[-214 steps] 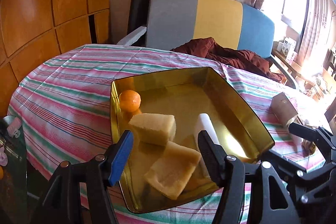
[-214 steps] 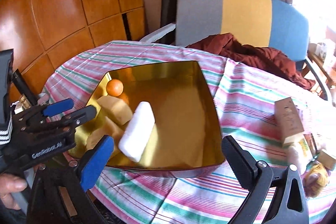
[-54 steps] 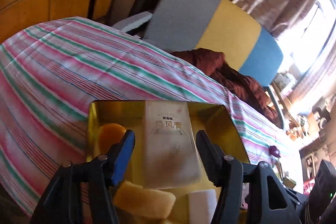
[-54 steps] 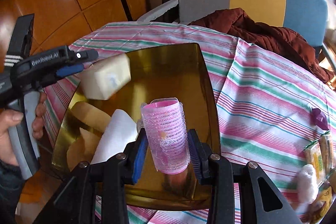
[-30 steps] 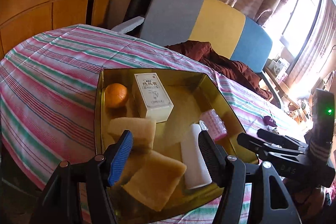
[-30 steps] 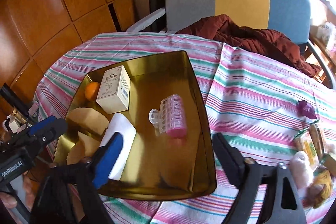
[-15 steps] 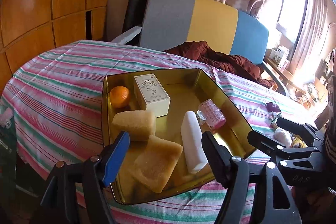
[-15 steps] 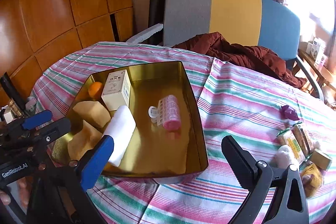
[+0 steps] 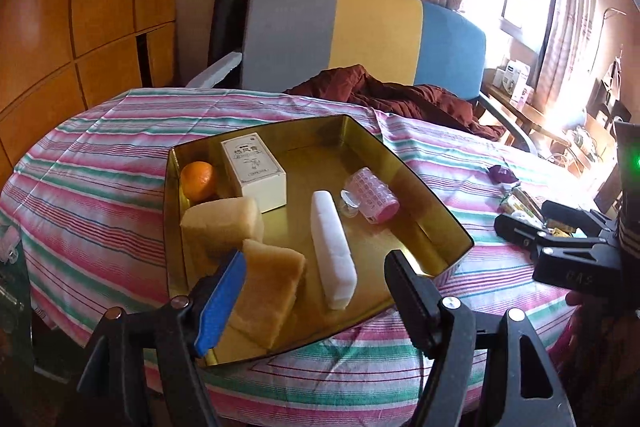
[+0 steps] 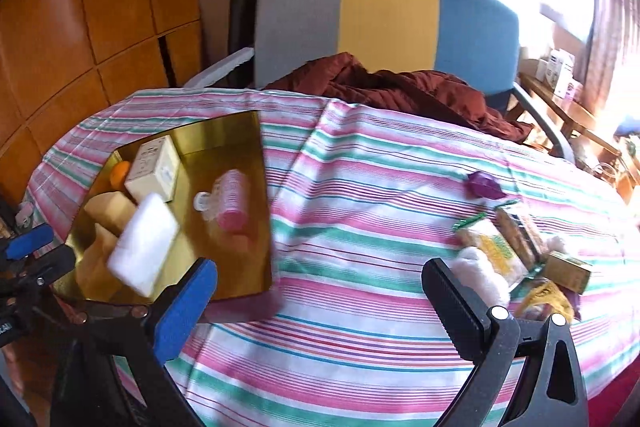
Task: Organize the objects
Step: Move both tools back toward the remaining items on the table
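My left gripper has its jaws spread wide with nothing between them, hanging over the near edge of the gold tin tray. My right gripper is likewise gaping and empty, poised above bare striped tablecloth between the tray and a cluster of loose items at the table's right side. Inside the tray I count an orange, a cream printed box, two yellowish sponge blocks, a long white foam bar and a pink hair roller, all lying flat and apart from the walls, except the orange tucked in the far corner. I judge that part done. Left out on the cloth are a purple wrapped piece, green-edged snack packets, a white fluffy lump, a small gold box and a yellow wrapper, touching or overlapping one another. So I'd call the job about half finished, with the right-hand pile next.
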### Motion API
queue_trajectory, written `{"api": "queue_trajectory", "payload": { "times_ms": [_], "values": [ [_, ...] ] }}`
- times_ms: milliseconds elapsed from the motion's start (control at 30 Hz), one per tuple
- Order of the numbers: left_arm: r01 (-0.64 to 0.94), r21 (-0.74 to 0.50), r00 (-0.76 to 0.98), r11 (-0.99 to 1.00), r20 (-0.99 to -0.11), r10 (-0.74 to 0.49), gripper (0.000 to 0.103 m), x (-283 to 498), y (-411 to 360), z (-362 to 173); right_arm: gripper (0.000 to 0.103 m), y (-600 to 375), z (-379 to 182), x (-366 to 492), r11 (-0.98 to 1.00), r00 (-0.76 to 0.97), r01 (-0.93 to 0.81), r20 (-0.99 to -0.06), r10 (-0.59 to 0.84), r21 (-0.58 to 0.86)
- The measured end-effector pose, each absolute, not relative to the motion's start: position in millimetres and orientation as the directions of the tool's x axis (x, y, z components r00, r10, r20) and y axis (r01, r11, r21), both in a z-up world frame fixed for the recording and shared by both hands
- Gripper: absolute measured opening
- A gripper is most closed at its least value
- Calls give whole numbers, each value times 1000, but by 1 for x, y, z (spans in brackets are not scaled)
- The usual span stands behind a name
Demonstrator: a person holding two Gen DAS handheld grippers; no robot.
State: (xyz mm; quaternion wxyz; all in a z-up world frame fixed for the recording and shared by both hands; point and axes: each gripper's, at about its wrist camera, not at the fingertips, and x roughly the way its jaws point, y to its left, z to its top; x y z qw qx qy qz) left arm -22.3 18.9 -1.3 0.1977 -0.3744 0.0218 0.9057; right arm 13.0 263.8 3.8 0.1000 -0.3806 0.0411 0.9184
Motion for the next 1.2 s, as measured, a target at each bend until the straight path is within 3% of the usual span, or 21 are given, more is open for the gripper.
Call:
{"api": "queue_trajectory", "payload": {
  "times_ms": [367,600,767,1200],
  "values": [
    [-471,-144,-567,-870,-707,424,73,-17,49,-7,103,387,20,53,-874,-637,-484,-675,374,-27],
    [-547,-155,-499,-823,-729,469,73,-14,81,-12,103,475,19,92,-718,-586,-689,-661,469,101],
    [-617,-139,-453,-774,-742,495,73,-8,118,-15,103,507,3,108,-617,-598,-734,-700,389,284],
    [-796,-150,-286,-587,-761,583,83,-1,229,-33,103,514,-8,113,-585,-619,-726,-715,326,362]
  ]
}}
